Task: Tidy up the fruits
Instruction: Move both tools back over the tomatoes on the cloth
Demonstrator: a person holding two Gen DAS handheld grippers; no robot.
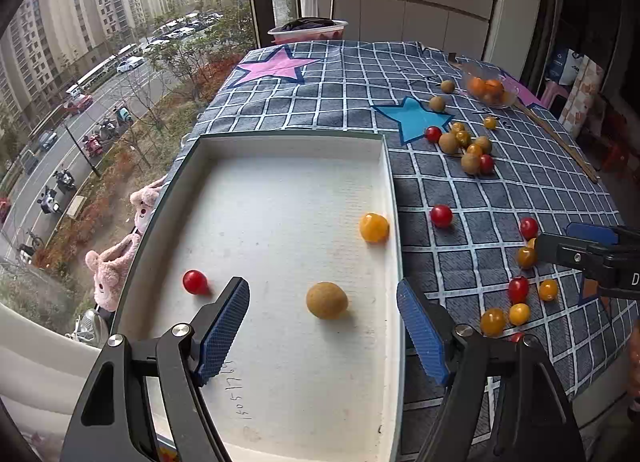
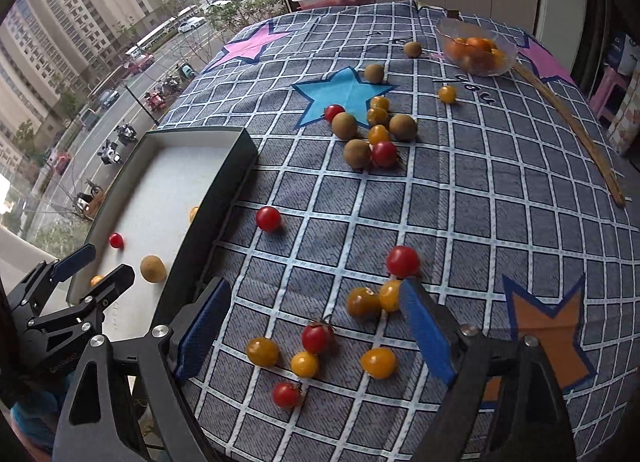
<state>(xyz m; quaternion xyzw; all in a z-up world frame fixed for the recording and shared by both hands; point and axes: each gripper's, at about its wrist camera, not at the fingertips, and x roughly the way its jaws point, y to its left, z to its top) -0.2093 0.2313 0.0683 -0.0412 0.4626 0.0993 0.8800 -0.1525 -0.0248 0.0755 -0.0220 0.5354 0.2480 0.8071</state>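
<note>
Three fruits lie in the white tray (image 1: 280,149) — a red tomato (image 1: 195,282), a yellow tomato (image 1: 373,227) and a brown fruit (image 1: 327,300). The left gripper (image 1: 323,336) hangs over the tray's near end with jaws wide and empty, the brown fruit just ahead of them. On the checked cloth (image 2: 460,181) covering the surface, the right gripper (image 2: 314,334) stands wide above a scatter of red and yellow tomatoes (image 2: 316,338), holding nothing. Farther back lie more fruits (image 2: 356,151) and a glass bowl (image 2: 476,45) of orange ones.
</note>
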